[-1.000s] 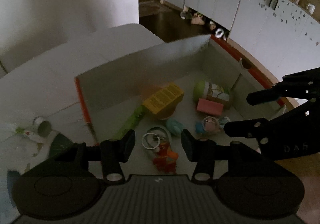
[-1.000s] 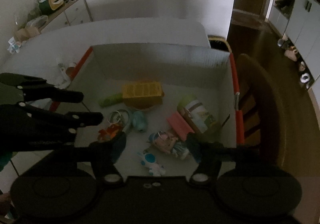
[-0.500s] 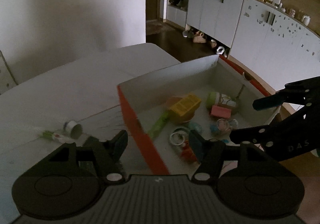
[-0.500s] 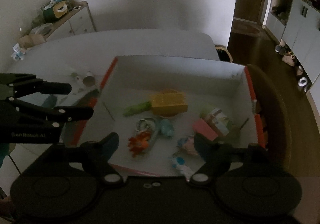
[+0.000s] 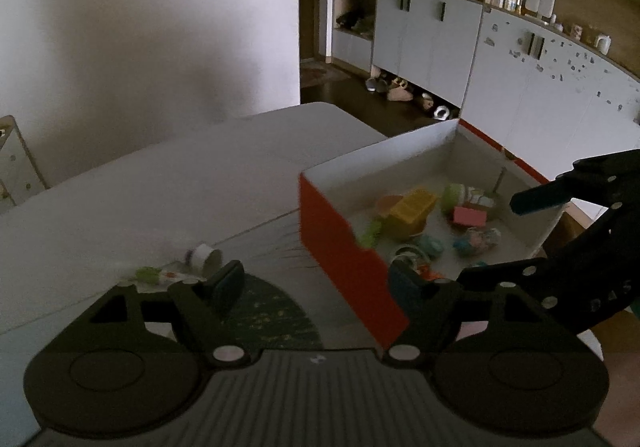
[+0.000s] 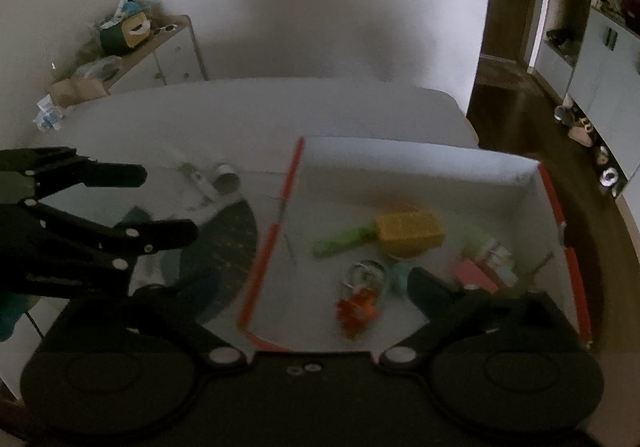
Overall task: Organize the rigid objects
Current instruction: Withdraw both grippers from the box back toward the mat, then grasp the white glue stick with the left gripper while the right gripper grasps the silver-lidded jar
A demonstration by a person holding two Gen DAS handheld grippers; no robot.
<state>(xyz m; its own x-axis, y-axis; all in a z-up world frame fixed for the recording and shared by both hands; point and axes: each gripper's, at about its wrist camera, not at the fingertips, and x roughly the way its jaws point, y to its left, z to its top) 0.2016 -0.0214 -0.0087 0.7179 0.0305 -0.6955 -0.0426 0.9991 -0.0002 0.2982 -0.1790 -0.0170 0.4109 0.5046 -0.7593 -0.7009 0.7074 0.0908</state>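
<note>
1. The box (image 6: 520,183), of smooth white card inside with orange-red outer walls and rims, sits on the pale matte table (image 5: 180,175); it fills the right half of the right wrist view and the centre right of the left wrist view.
2. Inside it lie small hard toys: a yellow ribbed block (image 6: 410,229) with a green stick-like handle (image 6: 344,241) whose long axis runs toward the lower left of the right wrist frame, a pink slab (image 5: 470,216), an orange figure (image 6: 358,309) and a clear ring (image 6: 366,271).
3. Outside the box, centre left in both views, a small white cylinder (image 5: 204,256) lies on its side by a dark round mat (image 6: 224,243).
4. The left gripper (image 5: 316,279) has its jaws opening, with nothing between them.
5. The right gripper (image 6: 280,287) has its jaws opening, already very wide and holding nothing.
6. Only the left wrist view shows grey cabinets (image 5: 432,35) at upper right; only the right wrist view shows a cluttered sideboard (image 6: 160,55) at upper left.
</note>
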